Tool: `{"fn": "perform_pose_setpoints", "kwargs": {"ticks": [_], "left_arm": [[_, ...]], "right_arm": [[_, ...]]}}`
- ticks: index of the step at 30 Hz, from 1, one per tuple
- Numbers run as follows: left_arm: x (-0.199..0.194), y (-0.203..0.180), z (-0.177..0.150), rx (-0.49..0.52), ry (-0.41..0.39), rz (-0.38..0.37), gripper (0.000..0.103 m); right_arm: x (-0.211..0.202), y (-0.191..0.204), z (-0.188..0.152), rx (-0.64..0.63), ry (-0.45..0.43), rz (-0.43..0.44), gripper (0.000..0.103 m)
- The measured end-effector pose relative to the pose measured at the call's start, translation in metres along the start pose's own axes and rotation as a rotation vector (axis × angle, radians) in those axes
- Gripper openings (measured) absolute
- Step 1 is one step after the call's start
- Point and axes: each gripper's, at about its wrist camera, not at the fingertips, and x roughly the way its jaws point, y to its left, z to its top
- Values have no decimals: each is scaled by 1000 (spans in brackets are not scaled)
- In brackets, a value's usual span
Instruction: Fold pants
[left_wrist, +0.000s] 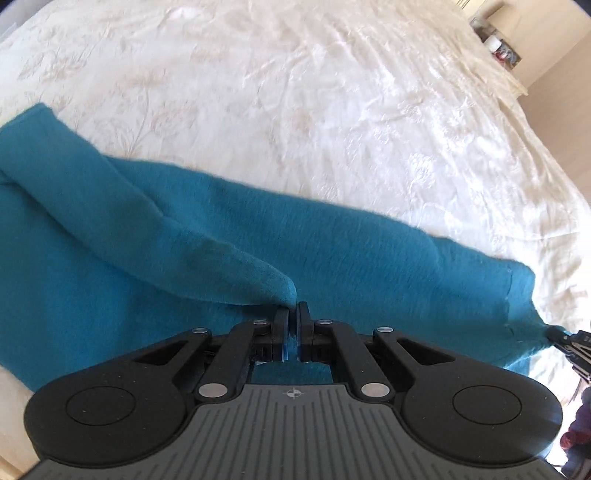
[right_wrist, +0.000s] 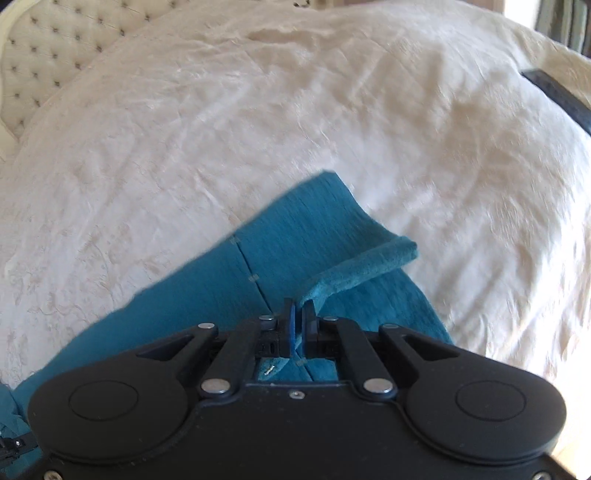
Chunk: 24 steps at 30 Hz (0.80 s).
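Pants (left_wrist: 351, 251), teal and fleecy, lie stretched across the near part of a bed (left_wrist: 295, 92) under a cream floral bedspread. We hold the left gripper (left_wrist: 294, 310) with its jaws pinched tight on a raised fold of the fabric, while the right gripper (right_wrist: 300, 308) has its jaws closed on another lifted edge near the pants' right end. Beyond the garment we see a tufted headboard (right_wrist: 44, 55) at the far left and a cluttered shelf (left_wrist: 498, 48) at the far right.
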Motion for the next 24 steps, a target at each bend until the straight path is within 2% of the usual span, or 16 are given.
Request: {"fn": "perform_pose_setpoints", "kwargs": {"ticks": [5, 8, 10, 13, 17, 20, 24], "left_arm": [[-47, -14, 15, 24, -156, -21, 3], [-69, -20, -1, 41, -210, -9, 4], [-75, -18, -17, 34, -195, -10, 4], [-54, -6, -44, 11, -82, 12, 4], [-5, 7, -79, -89, 103, 28, 4], [17, 7, -89, -105, 139, 80, 4], [19, 8, -85, -120, 131, 95, 5]], "right_arm": [[-48, 31, 41, -55, -150, 149, 8], [-83, 25, 39, -72, -210, 213, 8], [-98, 8, 23, -52, -214, 214, 8], [-90, -29, -9, -7, -147, 137, 8], [-18, -73, -49, 40, 70, 14, 8], [25, -85, -69, 45, 186, -42, 8], [30, -80, -69, 3, 190, -34, 12]]}}
